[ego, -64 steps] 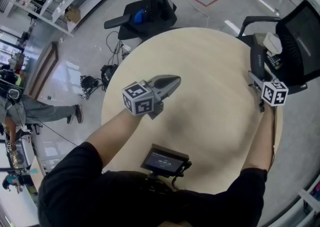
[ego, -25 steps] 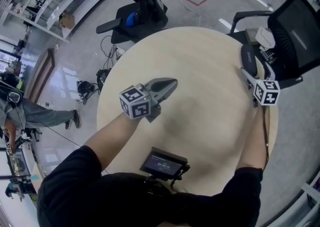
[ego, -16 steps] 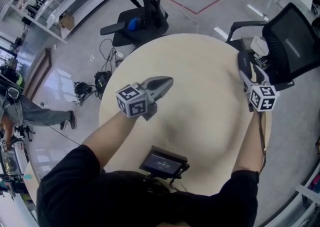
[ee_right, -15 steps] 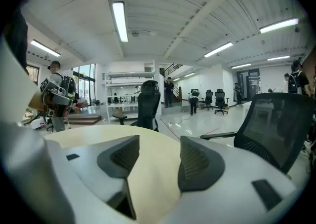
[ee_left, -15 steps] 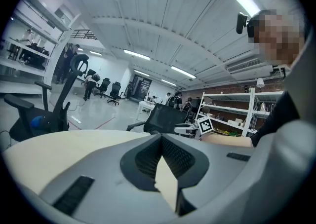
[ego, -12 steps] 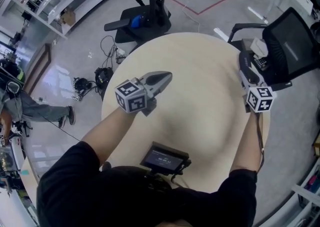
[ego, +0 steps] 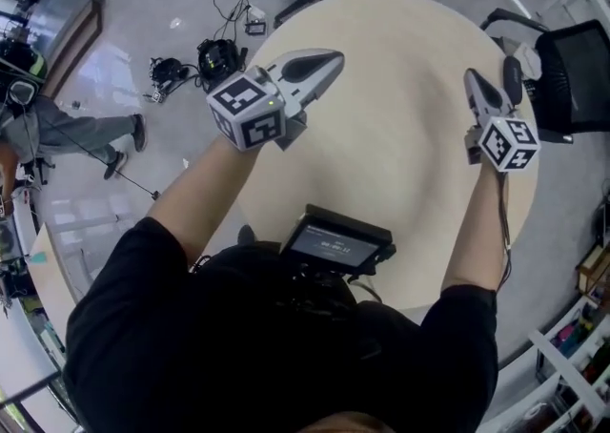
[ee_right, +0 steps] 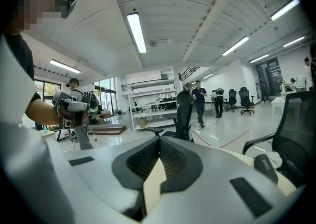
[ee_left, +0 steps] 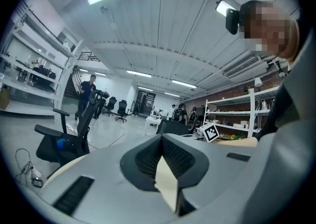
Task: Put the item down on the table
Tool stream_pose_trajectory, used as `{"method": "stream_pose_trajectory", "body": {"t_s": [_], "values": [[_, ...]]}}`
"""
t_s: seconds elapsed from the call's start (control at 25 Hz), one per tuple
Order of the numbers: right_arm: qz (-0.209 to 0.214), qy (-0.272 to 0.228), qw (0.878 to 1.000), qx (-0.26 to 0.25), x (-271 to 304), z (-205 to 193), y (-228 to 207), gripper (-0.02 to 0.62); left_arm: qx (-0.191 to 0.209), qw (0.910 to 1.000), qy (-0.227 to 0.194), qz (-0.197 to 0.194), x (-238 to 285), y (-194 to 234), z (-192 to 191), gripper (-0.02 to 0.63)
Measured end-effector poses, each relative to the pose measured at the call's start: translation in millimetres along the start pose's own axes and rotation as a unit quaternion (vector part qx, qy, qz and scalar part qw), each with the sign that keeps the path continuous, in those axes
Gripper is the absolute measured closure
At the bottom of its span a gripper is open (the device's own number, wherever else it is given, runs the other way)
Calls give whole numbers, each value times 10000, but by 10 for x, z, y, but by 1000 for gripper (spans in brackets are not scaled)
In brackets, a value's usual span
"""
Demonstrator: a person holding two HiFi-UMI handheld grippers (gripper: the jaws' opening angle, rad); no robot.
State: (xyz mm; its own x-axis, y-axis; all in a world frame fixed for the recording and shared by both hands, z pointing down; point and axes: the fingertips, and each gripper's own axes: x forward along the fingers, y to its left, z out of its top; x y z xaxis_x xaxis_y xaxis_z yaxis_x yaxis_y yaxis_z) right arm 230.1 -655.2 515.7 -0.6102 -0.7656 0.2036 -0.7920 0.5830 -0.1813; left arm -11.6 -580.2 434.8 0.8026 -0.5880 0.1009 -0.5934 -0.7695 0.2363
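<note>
Plainly, the left gripper (ee_left: 162,140) has its jaws pressed together with nothing between them, and the right gripper (ee_right: 159,141) likewise has its jaws together and holds nothing. No view lets me tell which thing is the task's item or where it lies. Seen from the head view, both grippers hang above the round pale table (ego: 400,154). The left one is over the table's left edge and the right one is near its right edge, so they are well apart. Just beyond the right gripper a black chair (ego: 572,78) stands beside the table. A small screen (ego: 335,242) sits at the person's chest, over the table's near edge.
</note>
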Motion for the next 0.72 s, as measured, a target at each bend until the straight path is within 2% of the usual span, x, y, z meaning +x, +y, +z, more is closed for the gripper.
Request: {"method": "stream_pose_trajectory", "body": {"t_s": [0.12, 0.32, 0.56, 0.72], "values": [[288, 97, 9995, -88, 238, 56, 739, 589, 63, 9998, -84, 160, -666, 83, 78, 606], [634, 113, 9978, -170, 499, 239, 1404, 590, 108, 9987, -293, 402, -1295, 164, 237, 605], [1024, 144, 9940, -357, 1006, 411, 3196, 589, 191, 9937, -648, 889, -3215, 512, 486, 606], [1297, 139, 9912, -230, 1148, 542, 3754, 590, 147, 9888, -800, 1254, -3893, 591, 624, 606]]}}
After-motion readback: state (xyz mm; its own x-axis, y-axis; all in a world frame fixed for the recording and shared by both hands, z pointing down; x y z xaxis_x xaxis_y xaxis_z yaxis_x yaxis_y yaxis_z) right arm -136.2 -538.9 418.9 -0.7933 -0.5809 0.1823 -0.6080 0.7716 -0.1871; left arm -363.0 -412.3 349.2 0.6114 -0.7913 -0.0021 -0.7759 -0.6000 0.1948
